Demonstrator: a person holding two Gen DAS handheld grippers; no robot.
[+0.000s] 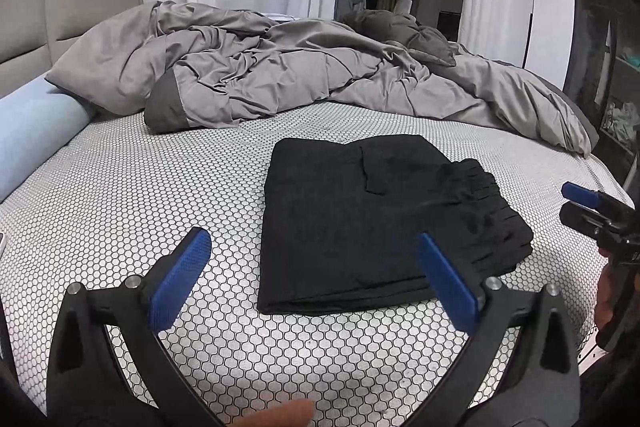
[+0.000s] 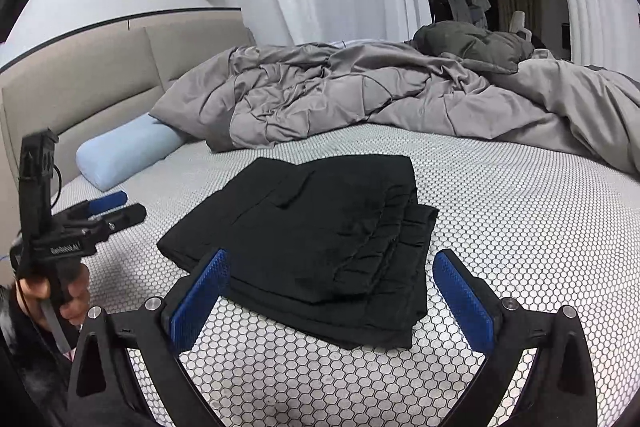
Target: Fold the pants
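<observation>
Both tongs hang spread and empty: left gripper (image 1: 314, 259), right gripper (image 2: 330, 275). Just ahead of them the folded black pants (image 1: 360, 223) lie flat on the honeycomb mattress (image 1: 140, 187). A careless pass could snag the gathered waistband and undo the fold.

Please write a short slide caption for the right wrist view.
Open right tongs hover before folded black pants on the honeycomb-patterned mattress; open left tongs wait nearby.

Both wrist views low, near, sharing folded pants (image 1: 384, 223)
</observation>
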